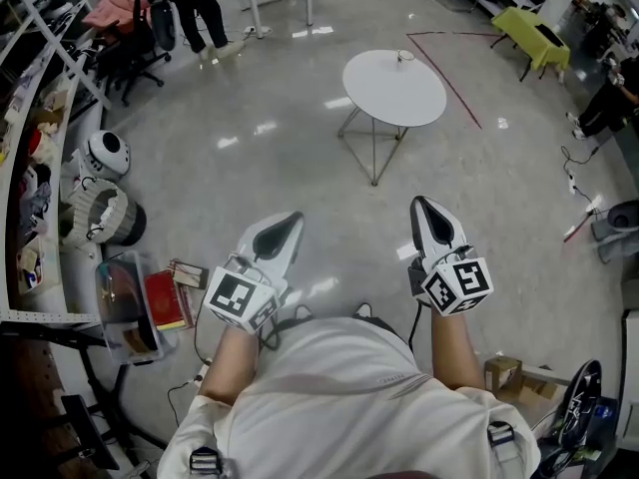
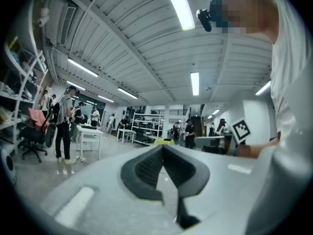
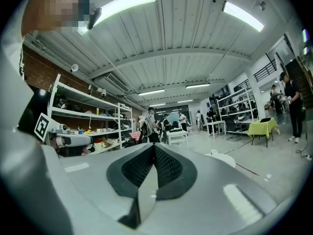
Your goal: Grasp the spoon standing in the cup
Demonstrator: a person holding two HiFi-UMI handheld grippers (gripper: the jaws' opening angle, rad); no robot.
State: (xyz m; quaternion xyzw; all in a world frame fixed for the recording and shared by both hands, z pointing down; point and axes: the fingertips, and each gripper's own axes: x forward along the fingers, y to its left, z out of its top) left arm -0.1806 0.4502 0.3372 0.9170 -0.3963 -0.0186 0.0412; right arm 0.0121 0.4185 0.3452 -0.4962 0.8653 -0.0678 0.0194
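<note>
A small cup (image 1: 404, 56) stands at the far edge of a round white table (image 1: 393, 88), a few steps ahead of me; it is too small to make out a spoon in it. The right gripper view also catches the cup (image 3: 213, 152) on the table (image 3: 229, 158). My left gripper (image 1: 294, 219) and right gripper (image 1: 420, 205) are held out in front of my body over the floor, far short of the table. Both are shut with nothing between the jaws, as the left gripper (image 2: 163, 147) and right gripper (image 3: 154, 146) show in their own views.
Shelving (image 1: 30, 118) runs along the left with white round devices (image 1: 103, 154) and a red book (image 1: 165, 299) on the floor. A red tape line (image 1: 454, 78) lies beyond the table. A yellow-green table (image 1: 536, 36) and people stand farther off.
</note>
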